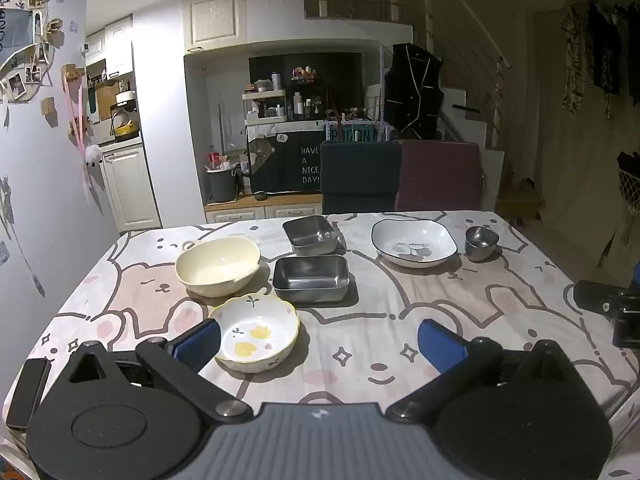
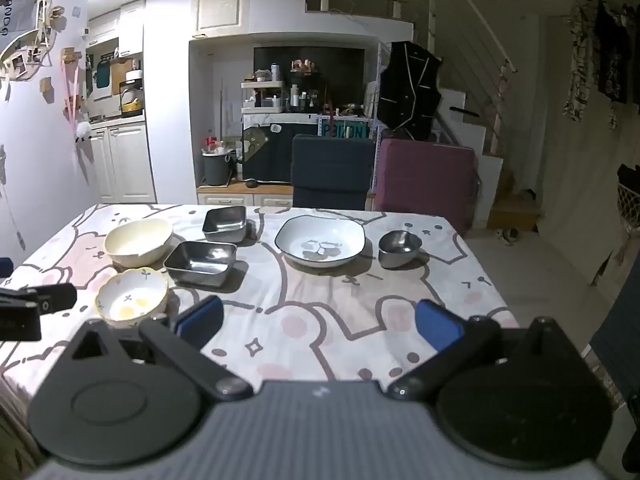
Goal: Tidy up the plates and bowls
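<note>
Flowered bowl (image 1: 255, 333): white, yellow rim, yellow blossoms inside; nearest the table's near edge, left of centre, empty.
Cream bowl (image 1: 217, 265): behind it, small handle on the far-left rim.
Steel trays (image 1: 311, 278): two rectangular, one behind the other, mid-table.
White dish (image 1: 414, 242): dark-rimmed, squarish, printed motif; toward the far-right corner.
Steel cup (image 1: 481, 242): just beside the dish.
Layout: all pieces separate, none stacked; judged unsorted.
Left gripper (image 1: 318, 342): jaws fully spread, holding nothing, above the near edge.
Right gripper (image 2: 318, 320): jaws fully spread, holding nothing.
Table (image 1: 520, 292): bear-print cloth.
</note>
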`<action>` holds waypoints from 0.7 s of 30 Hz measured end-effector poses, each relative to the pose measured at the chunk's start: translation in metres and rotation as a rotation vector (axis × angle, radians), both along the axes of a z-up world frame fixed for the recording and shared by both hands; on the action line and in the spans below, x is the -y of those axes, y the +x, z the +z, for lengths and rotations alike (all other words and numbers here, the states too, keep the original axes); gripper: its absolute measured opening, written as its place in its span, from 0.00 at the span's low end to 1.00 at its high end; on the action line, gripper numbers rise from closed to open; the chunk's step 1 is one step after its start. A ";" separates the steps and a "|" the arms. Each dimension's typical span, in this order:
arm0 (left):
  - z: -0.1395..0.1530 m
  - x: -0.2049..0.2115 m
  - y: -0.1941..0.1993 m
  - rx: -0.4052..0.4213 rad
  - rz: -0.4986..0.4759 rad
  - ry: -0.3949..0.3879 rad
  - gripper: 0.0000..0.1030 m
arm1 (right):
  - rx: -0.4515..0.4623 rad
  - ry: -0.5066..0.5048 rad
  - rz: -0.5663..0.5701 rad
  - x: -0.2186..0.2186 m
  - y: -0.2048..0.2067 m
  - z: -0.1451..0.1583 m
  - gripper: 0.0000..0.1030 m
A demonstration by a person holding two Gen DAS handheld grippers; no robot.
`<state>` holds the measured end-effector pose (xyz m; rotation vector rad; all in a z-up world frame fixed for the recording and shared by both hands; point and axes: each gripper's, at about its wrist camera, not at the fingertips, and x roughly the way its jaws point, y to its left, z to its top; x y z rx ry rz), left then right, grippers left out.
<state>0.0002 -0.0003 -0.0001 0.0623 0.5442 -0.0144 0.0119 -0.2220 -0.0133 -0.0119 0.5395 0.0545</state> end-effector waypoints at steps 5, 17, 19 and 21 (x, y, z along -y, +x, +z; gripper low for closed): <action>0.000 0.000 0.000 0.000 -0.001 -0.005 1.00 | 0.002 0.002 0.000 0.000 0.000 0.000 1.00; 0.000 0.000 0.000 -0.001 -0.001 -0.005 1.00 | -0.002 0.007 0.001 0.000 0.000 0.000 1.00; 0.000 0.000 0.000 -0.002 0.000 -0.006 1.00 | -0.002 0.007 0.001 0.000 0.000 0.000 1.00; 0.000 0.000 0.000 -0.002 -0.001 -0.006 1.00 | -0.003 0.008 0.002 0.000 0.000 0.000 1.00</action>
